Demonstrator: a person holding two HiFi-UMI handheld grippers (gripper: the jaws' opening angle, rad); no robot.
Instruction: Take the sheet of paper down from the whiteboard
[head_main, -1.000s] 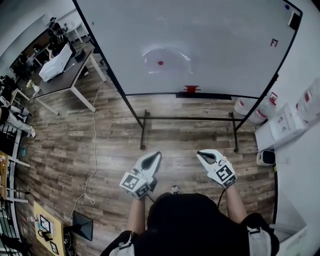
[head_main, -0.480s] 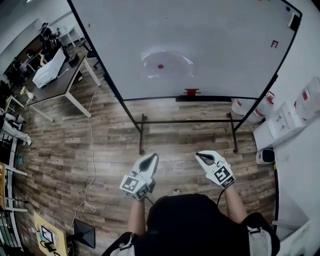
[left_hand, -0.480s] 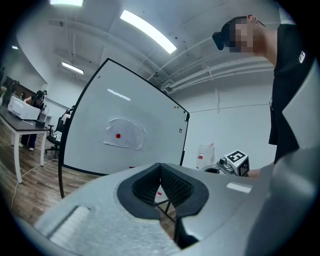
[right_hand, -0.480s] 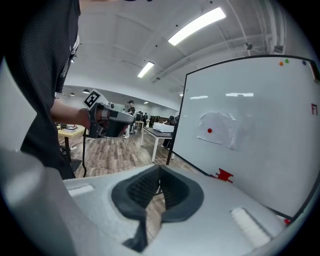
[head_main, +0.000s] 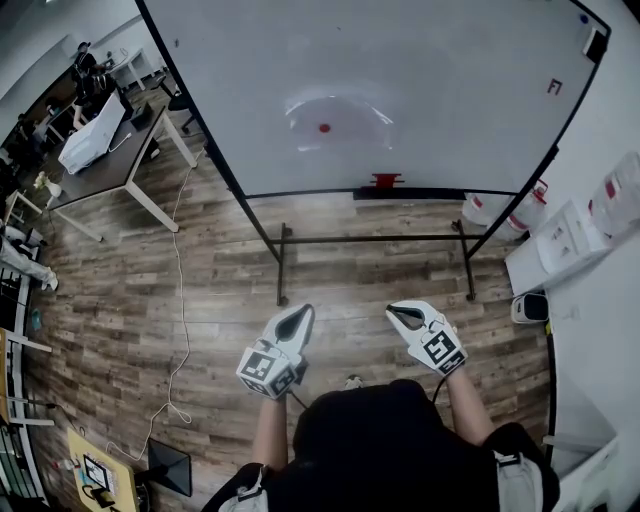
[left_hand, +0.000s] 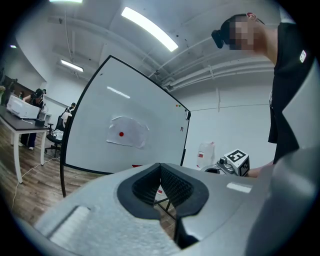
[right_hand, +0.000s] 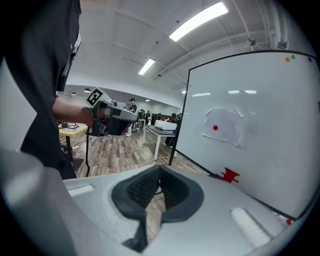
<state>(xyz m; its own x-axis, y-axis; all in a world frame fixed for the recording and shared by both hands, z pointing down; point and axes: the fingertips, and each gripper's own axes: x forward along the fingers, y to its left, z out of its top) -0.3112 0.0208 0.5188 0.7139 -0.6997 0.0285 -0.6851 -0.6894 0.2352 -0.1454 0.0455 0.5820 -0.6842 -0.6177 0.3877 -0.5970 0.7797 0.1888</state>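
Big open office here, wood-plank floor (head_main: 150, 270) with a cable (head_main: 182, 300) trailing across it, and the rolling whiteboard (head_main: 450, 60) stands on its black frame straight ahead of the person, well away from both grippers. A desk (head_main: 110, 165) sits off to the left beside the board. The sheet of paper (head_main: 340, 112) is up on the board, roughly mid-height and a bit left of center, above the tray where a red clip-looking thing (head_main: 385, 181) sits. The sheet looks thin and a bit see-through, with wavy edges that don't lie flat, so I'd guess it's super light, floppy and easy to tear. The left gripper (head_main: 303, 314) and right gripper (head_main: 397, 312) are both down low in front of the person, jaws pressed together with nothing in them. The only thing pinning the sheet seems to be the little red magnet (head_main: 324, 128) near its middle. My take: pinch a loose lower corner or edge and slide it out gently, or pull the magnet first, because yanking could rip it at that spot. The board face looks slick, so it should slip free easily.
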